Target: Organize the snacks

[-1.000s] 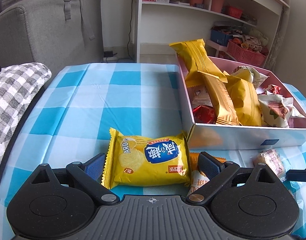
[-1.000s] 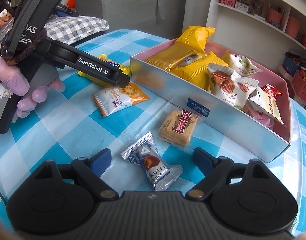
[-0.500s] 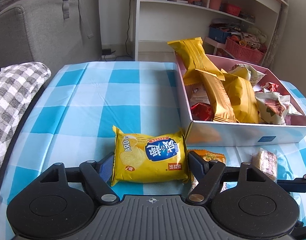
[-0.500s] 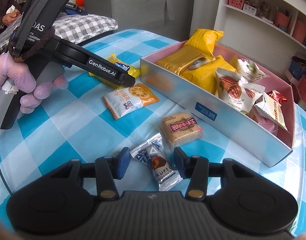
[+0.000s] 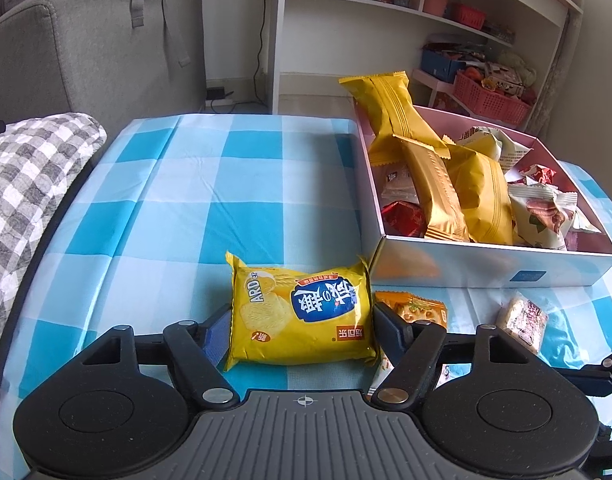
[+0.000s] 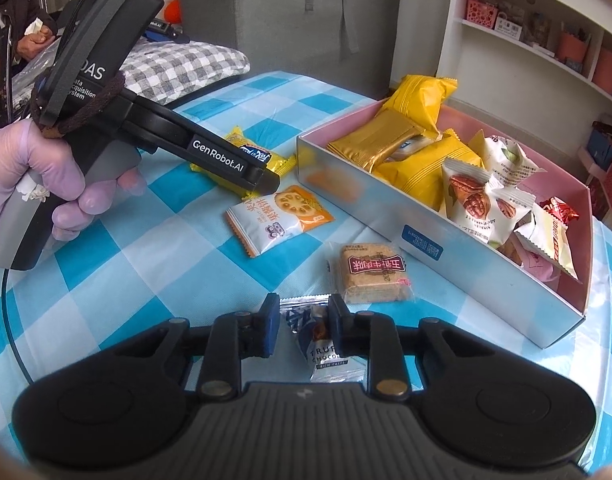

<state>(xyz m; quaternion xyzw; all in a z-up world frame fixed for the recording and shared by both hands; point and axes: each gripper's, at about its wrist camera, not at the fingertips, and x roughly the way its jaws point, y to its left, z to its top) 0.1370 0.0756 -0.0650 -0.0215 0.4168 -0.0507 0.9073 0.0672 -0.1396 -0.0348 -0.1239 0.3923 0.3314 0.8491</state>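
Truffle (image 6: pixel 324 340) lengthwise between right fingers (image 6: pixel 269 326)

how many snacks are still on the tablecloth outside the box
4. The yellow cracker pack sits between the left claw's fingers; the orange-white biscuit packet and brown square biscuit lie near the box; the truffle chocolate is in the right claw. Others may be hidden.

The right gripper (image 6: pixel 299 322), whose jaws have just been closing, pinches a silver-blue foil truffle chocolate wrapper (image 6: pixel 326 342) on the blue-and-white checked tablecloth (image 6: pixel 153 264), near a clear-wrapped brown square biscuit (image 6: pixel 372 274) and a silver rectangular cardboard box (image 6: pixel 426 228) of snack packets.
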